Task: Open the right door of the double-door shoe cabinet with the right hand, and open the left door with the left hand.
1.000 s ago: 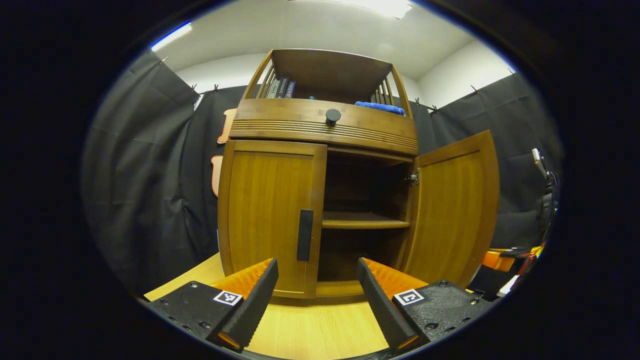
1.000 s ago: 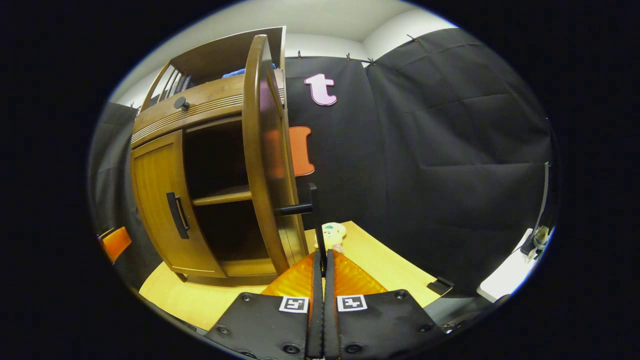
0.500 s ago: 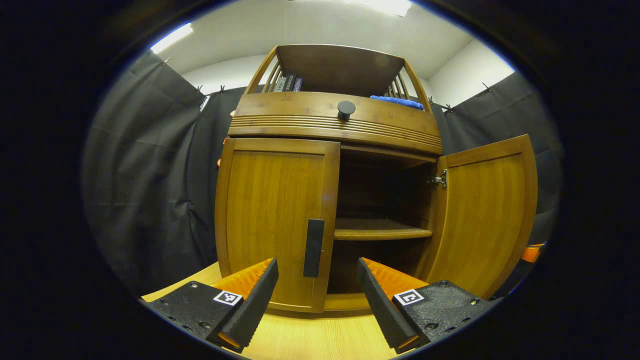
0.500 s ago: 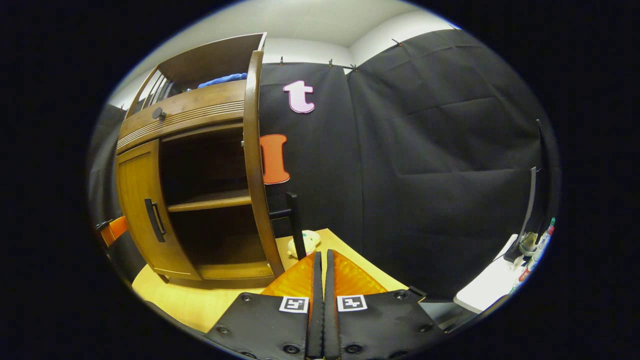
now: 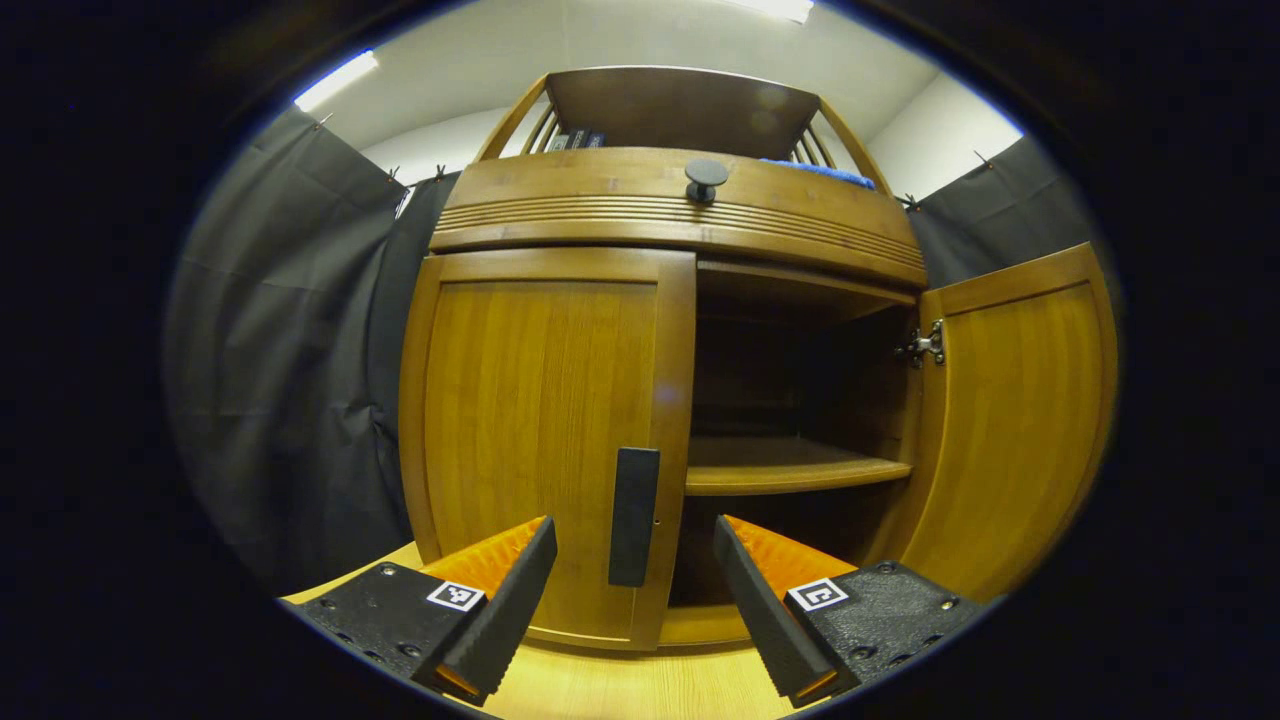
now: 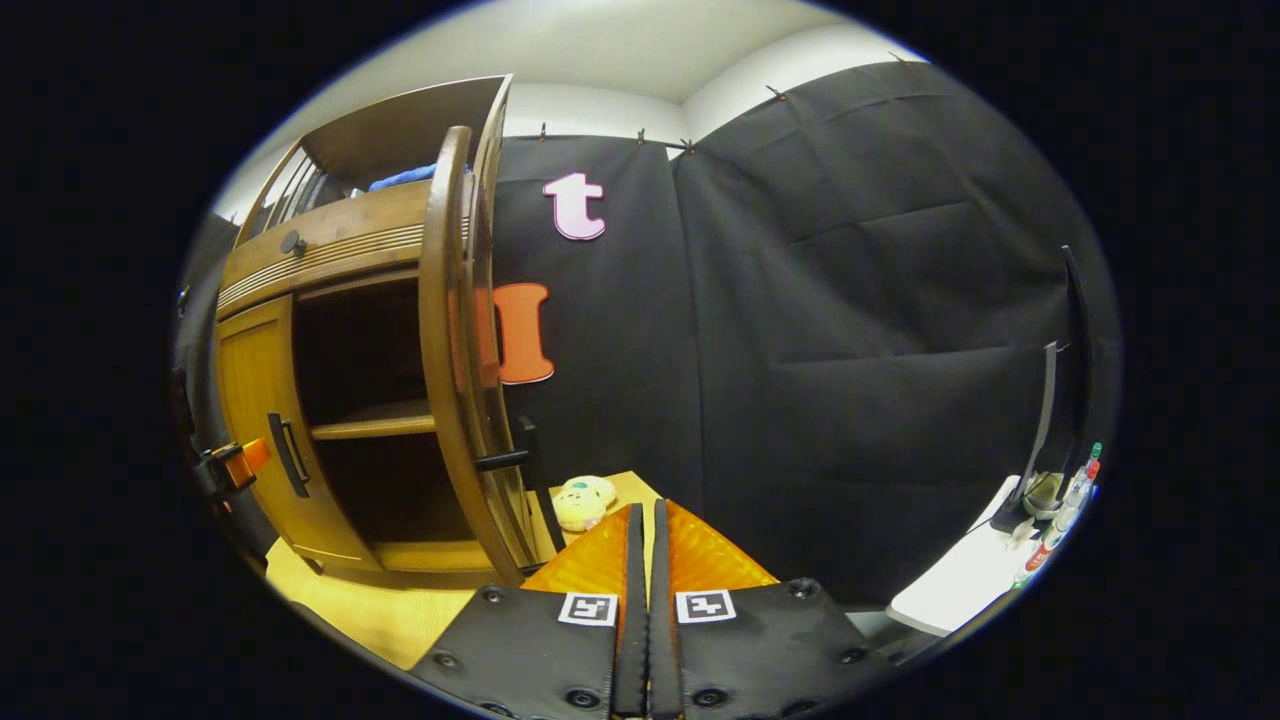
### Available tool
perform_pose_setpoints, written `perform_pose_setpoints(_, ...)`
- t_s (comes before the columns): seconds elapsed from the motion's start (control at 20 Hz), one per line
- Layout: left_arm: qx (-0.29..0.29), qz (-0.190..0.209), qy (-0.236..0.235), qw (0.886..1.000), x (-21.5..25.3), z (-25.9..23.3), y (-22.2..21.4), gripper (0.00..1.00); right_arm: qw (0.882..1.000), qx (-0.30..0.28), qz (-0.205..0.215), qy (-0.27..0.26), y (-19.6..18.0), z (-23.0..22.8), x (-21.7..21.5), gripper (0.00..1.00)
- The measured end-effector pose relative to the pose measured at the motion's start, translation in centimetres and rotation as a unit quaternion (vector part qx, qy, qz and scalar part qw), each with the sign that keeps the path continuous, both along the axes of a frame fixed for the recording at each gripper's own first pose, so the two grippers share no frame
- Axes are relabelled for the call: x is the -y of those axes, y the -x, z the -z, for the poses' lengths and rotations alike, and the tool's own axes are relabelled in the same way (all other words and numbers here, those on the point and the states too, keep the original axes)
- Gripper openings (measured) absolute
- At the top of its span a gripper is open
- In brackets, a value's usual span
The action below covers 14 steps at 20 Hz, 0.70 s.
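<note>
Left claw (image 5: 635, 600) gapes just before the closed left door's handle (image 5: 634, 515).

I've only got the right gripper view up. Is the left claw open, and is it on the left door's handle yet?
Observer: In the left gripper view the left claw is open, fingers spread wide.
Operator: And the handle?
Observer: The left door's handle stands upright, centred in the gap and farther off; neither finger touches it.
Operator: Is that door shut?
Observer: Seen head-on, the left door looks flush with the cabinet front, while the right door is swung wide open.
</note>
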<state>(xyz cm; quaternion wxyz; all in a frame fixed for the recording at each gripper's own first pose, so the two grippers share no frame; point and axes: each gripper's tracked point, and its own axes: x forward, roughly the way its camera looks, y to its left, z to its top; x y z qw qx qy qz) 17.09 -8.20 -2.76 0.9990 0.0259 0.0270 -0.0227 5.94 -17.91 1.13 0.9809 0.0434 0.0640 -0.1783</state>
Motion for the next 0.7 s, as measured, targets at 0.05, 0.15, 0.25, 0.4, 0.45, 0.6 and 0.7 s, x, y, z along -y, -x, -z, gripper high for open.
perform_pose_setpoints(0.05, 0.0, -0.004, -0.004, 1.0, -0.2, 0.4, -0.5, 0.93, 1.0, -0.001, 0.003, -0.001, 0.0, 0.1, 0.4, 0.09)
perform_pose_setpoints(0.15, 0.001, -0.004, -0.012, 1.0, -0.4, 1.1, -1.8, 0.93, 1.0, -0.009, 0.007, -0.003, -0.2, 0.2, 1.0, 0.12)
perform_pose_setpoints(0.25, -0.001, 0.001, -0.019, 1.0, -0.3, 1.6, -3.0, 0.93, 1.0, -0.007, 0.01, -0.004, -0.1, 0.3, 1.4, 0.17)
perform_pose_setpoints(0.4, -0.009, -0.004, -0.028, 1.0, -0.4, 2.6, -4.5, 0.93, 1.0, -0.002, 0.011, 0.0, -0.1, 0.0, 1.5, 0.46)
perform_pose_setpoints(0.45, -0.013, -0.005, -0.026, 1.0, -0.4, 2.9, -5.1, 0.93, 1.0, -0.002, 0.013, 0.002, -0.1, 0.1, 1.6, 0.52)
perform_pose_setpoints(0.6, -0.019, -0.01, -0.01, 1.0, -1.0, 3.6, -6.5, 0.93, 1.0, 0.003, 0.013, 0.008, 0.0, -0.2, 1.6, 0.87)
perform_pose_setpoints(0.7, -0.021, -0.011, -0.006, 1.0, -1.3, 4.1, -6.9, 0.93, 1.0, 0.008, 0.018, 0.019, 0.1, -0.6, 2.0, 0.86)
